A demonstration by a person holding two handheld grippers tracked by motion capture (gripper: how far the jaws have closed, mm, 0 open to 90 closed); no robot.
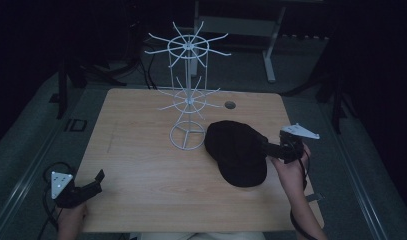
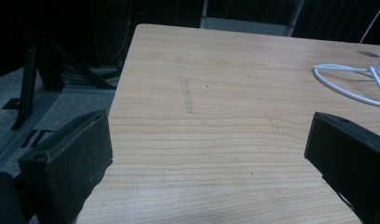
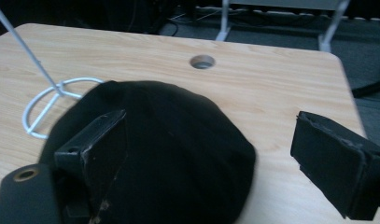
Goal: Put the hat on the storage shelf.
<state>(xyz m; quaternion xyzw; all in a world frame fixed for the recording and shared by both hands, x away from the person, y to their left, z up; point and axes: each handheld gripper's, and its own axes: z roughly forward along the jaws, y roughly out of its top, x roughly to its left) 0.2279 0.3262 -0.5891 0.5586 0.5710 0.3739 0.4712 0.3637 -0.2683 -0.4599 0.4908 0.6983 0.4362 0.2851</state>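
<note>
Right tool [image 1: 269, 146], jaws spread, straddles the black cap [image 1: 237, 151] beside the white wire rack [image 1: 187, 95]; left tool [image 1: 95, 181] gapes over bare counter [image 1: 141, 165].

Cap [image 1: 237, 151] on table [image 1: 141, 165], right of rack [image 1: 187, 95].

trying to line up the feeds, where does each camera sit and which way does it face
High view: above the person's side, facing forward and down on the table; both forearms enter below.
Left gripper view: on the left gripper, facing across bare wood; open jaws show.
Right gripper view: on the right gripper, facing the black cap.
All three share the white wire stand.
</note>
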